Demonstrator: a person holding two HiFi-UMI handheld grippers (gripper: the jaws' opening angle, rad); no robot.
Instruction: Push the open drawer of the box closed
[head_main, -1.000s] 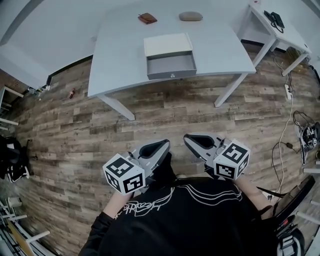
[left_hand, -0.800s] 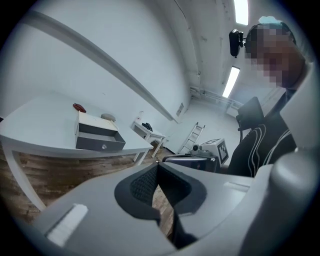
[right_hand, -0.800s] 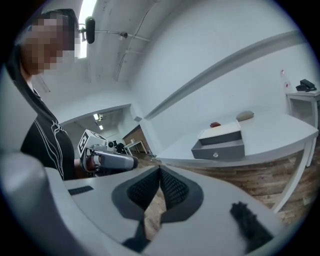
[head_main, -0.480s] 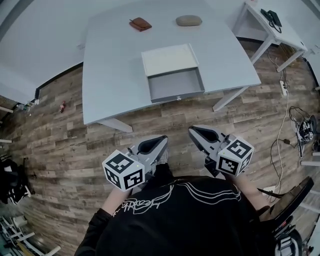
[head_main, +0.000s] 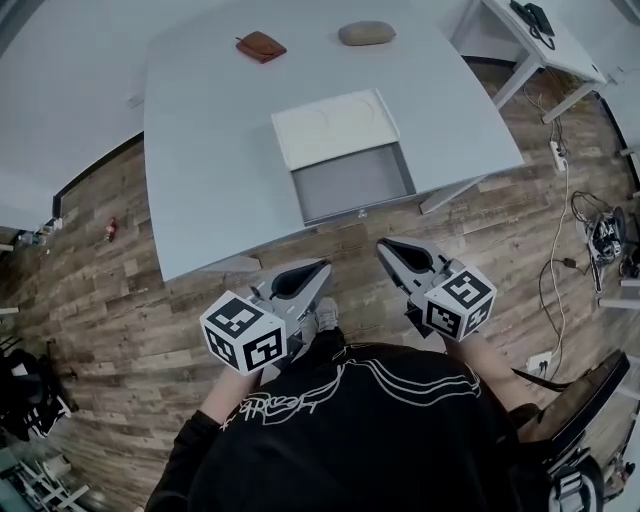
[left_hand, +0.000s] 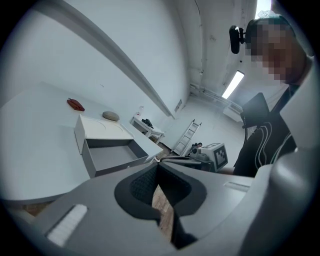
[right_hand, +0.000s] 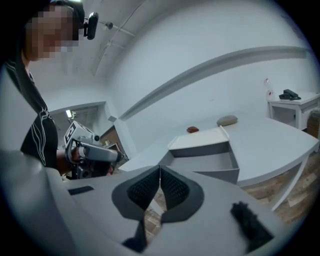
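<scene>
A box with a cream top (head_main: 333, 126) sits on the grey-white table (head_main: 210, 150), near its front edge. Its grey drawer (head_main: 352, 182) stands pulled out toward me, and its inside looks bare. A small knob (head_main: 362, 213) shows on the drawer front. Both grippers hang over the wooden floor, short of the table. My left gripper (head_main: 318, 268) is shut with nothing in it, below and left of the drawer. My right gripper (head_main: 385, 246) is also shut and holds nothing, just below the drawer front. The drawer (left_hand: 112, 156) lies ahead in the left gripper view, and the drawer (right_hand: 212, 162) in the right gripper view.
A brown pouch (head_main: 261, 46) and a grey pebble-like object (head_main: 366, 33) lie at the table's far side. A second small table (head_main: 545, 45) with a black phone (head_main: 530, 15) stands at top right. Cables (head_main: 600, 230) trail on the floor to the right. A ladder (left_hand: 186, 137) leans far off.
The table and box have drawn closer and lower in the head view as the person stepped toward them. Both grippers stay shut and held near the body.
</scene>
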